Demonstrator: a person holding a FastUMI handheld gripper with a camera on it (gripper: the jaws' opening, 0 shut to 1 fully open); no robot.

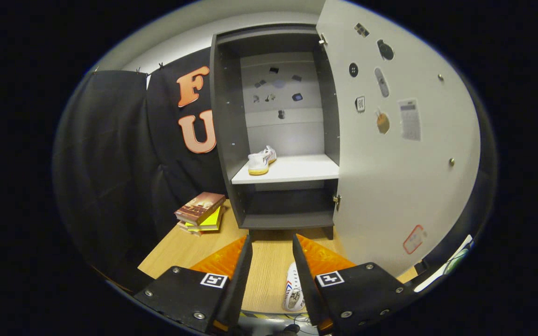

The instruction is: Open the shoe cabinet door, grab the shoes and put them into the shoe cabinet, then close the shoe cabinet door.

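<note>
Beyond the tool [272, 252], the shoe cabinet [278, 130] stands on the table [269, 266] with its door [404, 154] swung fully open to the right, and one shoe [261, 161] already rests on the left part of the middle shelf [297, 169]. The tool's fingers stand apart and hold nothing; the second shoe [293, 292] lies on the table low between them, close against the right-hand finger. By this reading the second pick-up is the step in hand: the tool should drop over that shoe, close on it, carry it to the shelf beside its mate, then push the door shut.
</note>
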